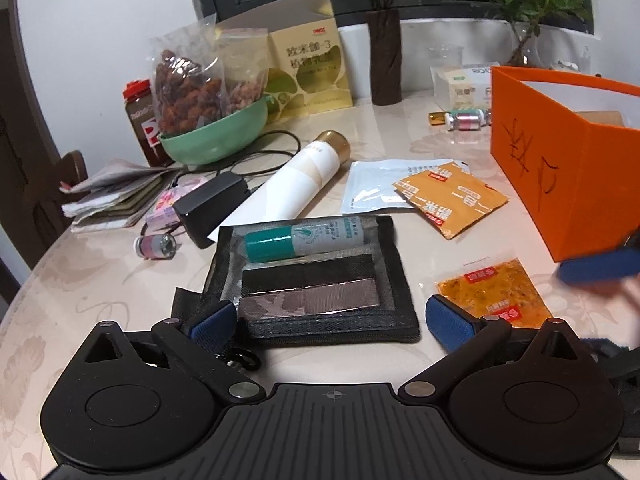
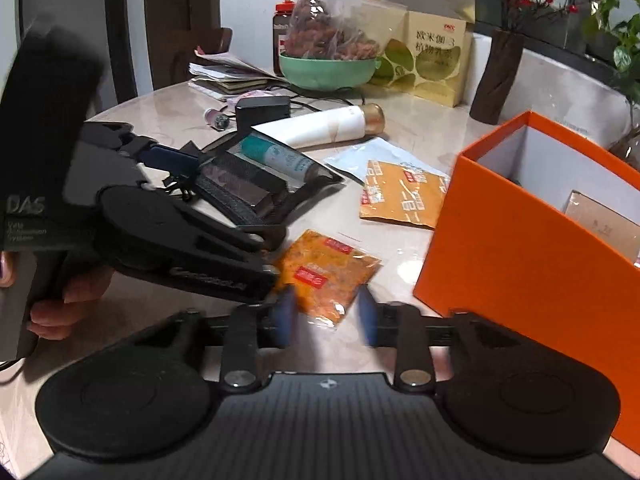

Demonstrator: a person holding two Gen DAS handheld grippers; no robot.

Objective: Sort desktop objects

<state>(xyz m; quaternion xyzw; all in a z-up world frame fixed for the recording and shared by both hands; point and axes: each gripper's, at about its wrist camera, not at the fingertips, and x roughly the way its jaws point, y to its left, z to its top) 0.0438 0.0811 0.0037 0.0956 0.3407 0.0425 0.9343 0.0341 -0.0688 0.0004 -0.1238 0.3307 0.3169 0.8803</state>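
My left gripper [image 1: 336, 320] is open, its blue pads either side of the near edge of a black mesh pouch [image 1: 316, 280] that holds a teal-capped tube [image 1: 304, 238]. In the right wrist view the left gripper [image 2: 192, 216] lies by the pouch [image 2: 260, 184]. My right gripper [image 2: 326, 316] is open, low over the table, its blurred blue pads flanking the near corner of a clear orange sauce packet [image 2: 324, 272]; the packet also shows in the left wrist view [image 1: 494, 294]. An open orange box [image 2: 532, 232] stands to the right.
An orange sachet [image 1: 450, 196], a pale blue sachet [image 1: 380, 186], a white bottle with gold cap [image 1: 304, 176], a black charger [image 1: 212, 206], small vials [image 1: 156, 246], a green bowl of snack bags [image 1: 216, 136], papers, a carton and a vase crowd the round table [image 1: 80, 292].
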